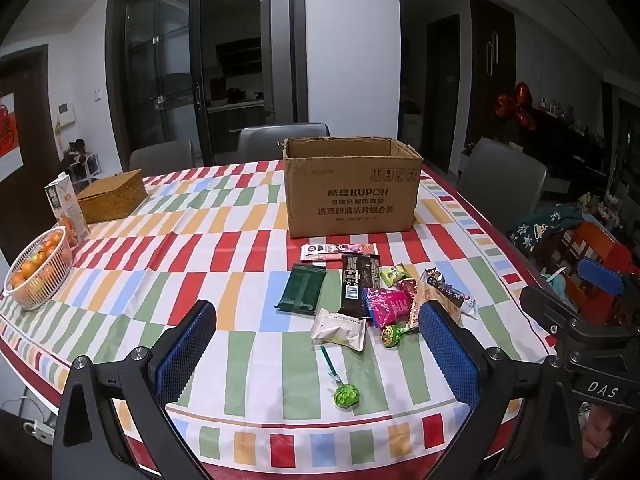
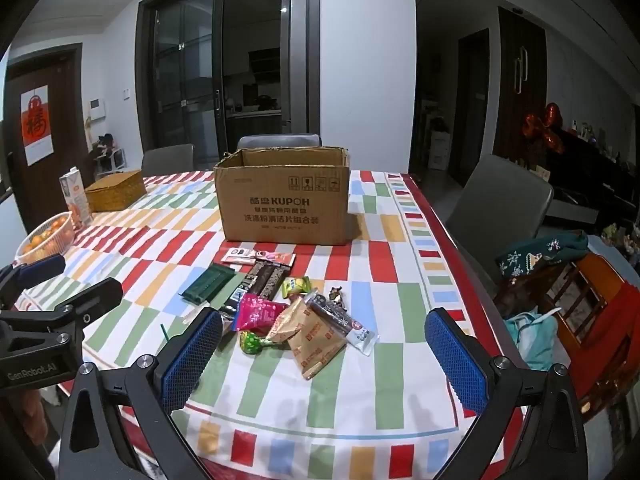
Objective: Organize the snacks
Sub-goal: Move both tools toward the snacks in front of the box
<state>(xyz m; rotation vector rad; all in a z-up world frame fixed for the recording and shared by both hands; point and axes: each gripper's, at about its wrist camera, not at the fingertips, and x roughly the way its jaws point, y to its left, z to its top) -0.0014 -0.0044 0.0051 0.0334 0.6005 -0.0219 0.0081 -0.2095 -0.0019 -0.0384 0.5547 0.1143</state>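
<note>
A dim dining room holds a table (image 1: 240,208) under a striped cloth. From the left wrist view, the snacks (image 1: 360,296) lie scattered just before the open cardboard box (image 1: 352,188), likely their destination; a green lollipop (image 1: 345,394) lies apart, nearest. The left gripper (image 1: 318,344) hovers level above the table edge, fingers spread, empty.

From the right wrist view, the right gripper (image 2: 324,350) also hangs splayed and empty, the brown packet (image 2: 316,344) between its fingers.

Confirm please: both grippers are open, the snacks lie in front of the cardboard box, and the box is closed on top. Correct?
Not quite. The cardboard box is open on top, as the right wrist view shows. The rest holds: the left gripper and right gripper are open, and the snacks lie in front of the box.
</note>
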